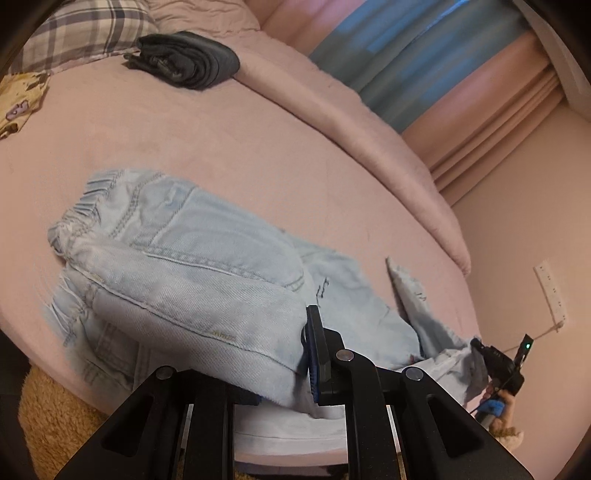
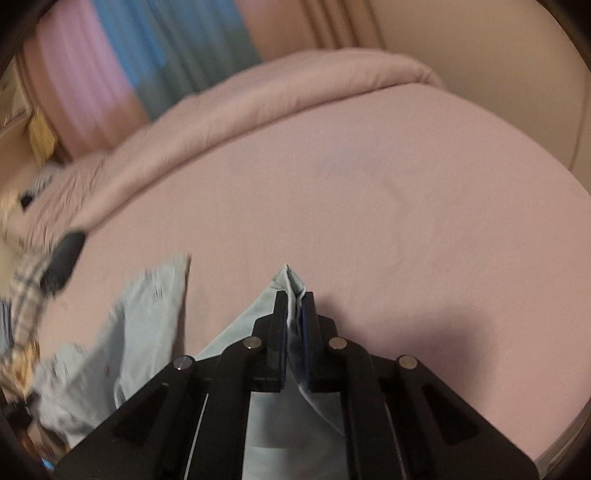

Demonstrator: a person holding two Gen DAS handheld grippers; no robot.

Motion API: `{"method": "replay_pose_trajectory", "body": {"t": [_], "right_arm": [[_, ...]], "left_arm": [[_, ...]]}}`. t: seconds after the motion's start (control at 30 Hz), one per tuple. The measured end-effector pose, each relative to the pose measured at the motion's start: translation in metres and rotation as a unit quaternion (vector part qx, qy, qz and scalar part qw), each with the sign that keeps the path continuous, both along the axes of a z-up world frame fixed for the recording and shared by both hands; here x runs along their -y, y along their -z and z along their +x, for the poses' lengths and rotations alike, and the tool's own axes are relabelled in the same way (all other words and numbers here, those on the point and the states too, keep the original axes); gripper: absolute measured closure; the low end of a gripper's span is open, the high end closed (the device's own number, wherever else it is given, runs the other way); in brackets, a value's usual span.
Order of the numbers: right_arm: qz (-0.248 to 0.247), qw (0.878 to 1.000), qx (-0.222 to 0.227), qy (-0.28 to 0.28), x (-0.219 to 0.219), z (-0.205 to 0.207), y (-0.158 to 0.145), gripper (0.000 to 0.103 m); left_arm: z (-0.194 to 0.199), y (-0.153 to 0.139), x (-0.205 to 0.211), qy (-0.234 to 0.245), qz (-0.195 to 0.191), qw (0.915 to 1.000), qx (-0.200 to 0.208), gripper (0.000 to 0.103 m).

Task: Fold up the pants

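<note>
Light blue denim pants (image 1: 192, 266) lie on the pink bed, elastic waistband at the far left, legs running right. My left gripper (image 1: 295, 350) is shut on a thick fold of the pants; only its right finger (image 1: 316, 343) shows, the left one is hidden under the cloth. My right gripper (image 2: 294, 325) is shut on the pants' leg end (image 2: 291, 280), which sticks up between the fingers. The right gripper also shows in the left wrist view (image 1: 496, 360), holding the leg hem at the bed's near right. More of the pants (image 2: 140, 325) lies blurred at the left.
A folded dark grey garment (image 1: 188, 59) sits at the far side by a plaid pillow (image 1: 85, 33). A rolled pink duvet (image 1: 354, 122) runs along the bed's far edge, curtains (image 1: 424, 55) behind. A brown fuzzy rug (image 1: 55, 424) lies below the bed's near edge.
</note>
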State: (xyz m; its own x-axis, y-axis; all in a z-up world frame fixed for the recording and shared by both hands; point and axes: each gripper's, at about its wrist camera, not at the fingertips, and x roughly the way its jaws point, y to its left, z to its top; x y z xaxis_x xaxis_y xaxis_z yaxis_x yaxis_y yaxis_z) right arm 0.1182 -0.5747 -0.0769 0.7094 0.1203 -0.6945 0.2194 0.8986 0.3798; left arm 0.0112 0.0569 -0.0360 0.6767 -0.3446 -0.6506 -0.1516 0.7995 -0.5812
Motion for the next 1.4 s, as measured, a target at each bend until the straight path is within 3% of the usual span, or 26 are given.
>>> {"method": "replay_pose_trajectory", "body": {"t": [0.1,0.23,0.3,0.37,0.43,0.47,0.5,0.57,0.67,0.73,0.77,0.83,0.9,0.93,0.97,1.0,1.03,1.13,1.2,1.27,1.33,1.4], "right_arm": [[0.000,0.999,-0.008,0.032,0.008,-0.005,0.004,0.097],[-0.015,0.998,-0.050,0.048,0.006,0.015,0.032,0.097],[-0.019,0.994,-0.094,0.051,0.005,0.028,0.057,0.094],[-0.026,0.993,-0.098,0.062,0.002,0.030,0.056,0.093],[-0.045,0.991,-0.114,0.061,-0.006,0.033,0.046,0.072],[-0.061,0.988,-0.126,0.060,-0.016,0.034,0.035,0.041],[-0.073,0.988,-0.123,0.057,-0.021,0.034,0.027,0.028],[-0.114,0.989,-0.091,0.011,-0.052,0.032,-0.006,0.029],[-0.130,0.988,-0.053,-0.068,-0.102,0.032,-0.040,0.026],[-0.093,0.984,-0.036,-0.149,-0.146,0.040,-0.053,0.021],[-0.045,0.977,-0.042,-0.204,-0.173,0.049,-0.051,0.020],[0.014,0.961,-0.083,-0.264,-0.205,0.064,-0.037,0.020],[0.014,0.941,-0.157,-0.300,-0.241,0.083,-0.004,0.030],[-0.006,0.937,-0.176,-0.301,-0.248,0.090,0.009,0.038],[-0.043,0.933,-0.202,-0.295,-0.256,0.098,0.029,0.062],[-0.060,0.930,-0.218,-0.290,-0.258,0.102,0.040,0.085],[-0.066,0.932,-0.221,-0.279,-0.255,0.106,0.048,0.091],[-0.010,0.943,-0.207,-0.261,-0.240,0.117,0.038,0.093],[0.003,0.955,-0.167,-0.246,-0.231,0.130,0.011,0.093],[0.011,0.969,-0.097,-0.225,-0.220,0.135,-0.034,0.093],[0.054,0.977,-0.016,-0.205,-0.200,0.133,-0.076,0.093],[0.090,0.977,0.062,-0.182,-0.172,0.114,-0.107,0.093]], "left_arm": [[-0.001,0.007,-0.002,0.003,-0.007,0.9999,-0.009,0.091],[0.002,0.018,0.006,0.015,0.004,0.9995,-0.028,0.091],[0.006,0.024,0.009,0.022,0.002,0.9989,-0.041,0.091],[0.009,0.032,0.010,0.024,0.004,0.9981,-0.056,0.091],[0.009,0.037,0.011,0.024,0.003,0.9976,-0.065,0.091],[0.009,0.039,0.010,0.025,0.004,0.9975,-0.066,0.091],[0.009,0.040,0.010,0.025,0.003,0.9975,-0.066,0.091],[0.010,0.040,0.012,0.026,0.001,0.9975,-0.066,0.091],[0.008,0.040,0.012,0.028,0.004,0.9976,-0.063,0.091],[0.007,0.039,0.012,0.028,0.003,0.9977,-0.061,0.091],[0.007,0.039,0.012,0.028,0.001,0.9978,-0.061,0.091],[0.008,0.039,0.013,0.026,-0.003,0.9979,-0.059,0.091],[0.006,0.037,0.012,0.029,-0.001,0.9983,-0.050,0.091],[0.005,0.036,0.012,0.030,0.002,0.9985,-0.046,0.091],[0.005,0.035,0.012,0.031,0.002,0.9986,-0.043,0.091],[0.005,0.035,0.010,0.031,-0.001,0.9987,-0.040,0.091],[0.005,0.035,0.009,0.031,-0.004,0.9988,-0.039,0.091],[0.012,0.029,0.005,0.035,-0.019,0.9989,-0.026,0.094],[0.017,0.016,0.003,0.033,-0.026,0.9991,-0.004,0.094],[0.019,-0.003,0.000,0.023,-0.027,0.9990,0.028,0.094],[0.016,-0.021,-0.004,0.013,-0.029,0.9978,0.059,0.094],[0.008,-0.030,-0.013,0.006,-0.050,0.9957,0.078,0.094]]}}
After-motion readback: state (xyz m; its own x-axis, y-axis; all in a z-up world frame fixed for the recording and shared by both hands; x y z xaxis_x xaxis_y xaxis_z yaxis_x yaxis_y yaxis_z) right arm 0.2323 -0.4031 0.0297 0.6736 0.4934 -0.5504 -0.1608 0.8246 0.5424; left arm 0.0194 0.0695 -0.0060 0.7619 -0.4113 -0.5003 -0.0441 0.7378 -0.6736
